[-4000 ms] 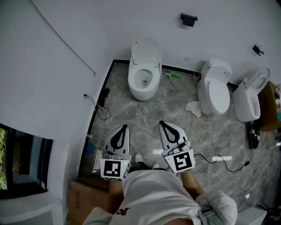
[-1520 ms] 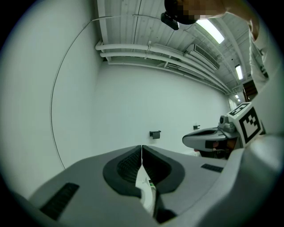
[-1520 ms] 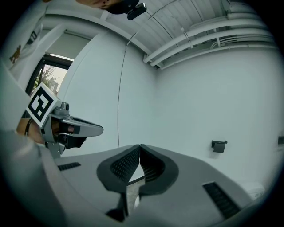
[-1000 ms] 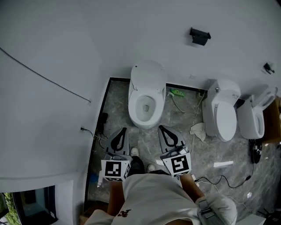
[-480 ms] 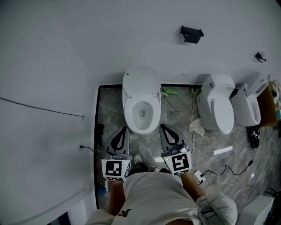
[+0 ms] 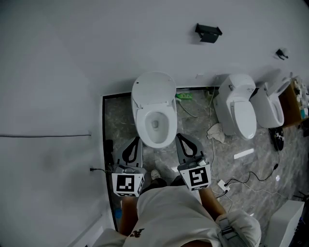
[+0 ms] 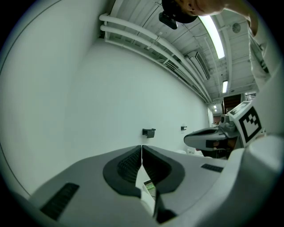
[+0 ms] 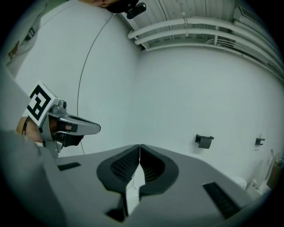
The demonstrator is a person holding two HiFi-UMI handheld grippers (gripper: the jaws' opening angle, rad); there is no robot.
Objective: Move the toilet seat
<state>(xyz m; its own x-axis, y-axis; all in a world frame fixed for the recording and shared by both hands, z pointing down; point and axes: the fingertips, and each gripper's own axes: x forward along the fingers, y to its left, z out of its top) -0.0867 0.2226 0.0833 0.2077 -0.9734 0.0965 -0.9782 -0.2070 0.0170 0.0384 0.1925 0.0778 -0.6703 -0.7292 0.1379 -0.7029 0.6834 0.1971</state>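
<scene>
Either side of the toilet seat's (image 6: 143, 120) near end, left gripper (image 6: 136, 140) and right gripper (image 6: 178, 136) sit equally close, fingers pressed together

A plain white wall (image 6: 145, 29) meets a grey marbled floor (image 6: 260, 144) along a dark border strip (image 6: 103, 120). A black bracket (image 6: 208, 32) is fixed high on the wall, with a smaller fitting (image 6: 281, 53) farther right, and a thin cable (image 6: 43, 136) runs across the wall at the left. Two more white toilets (image 6: 236, 108) (image 6: 270, 108) stand side by side against the wall at the right, a crumpled white cloth (image 6: 216, 131) on the floor near them. Loose cords (image 6: 256, 177) trail over the floor. Overhead (seen in the left gripper view) white pipes (image 7: 133, 34) run beneath a ribbed ceiling (image 7: 146, 13), beside a lit strip light (image 7: 216, 32).
</scene>
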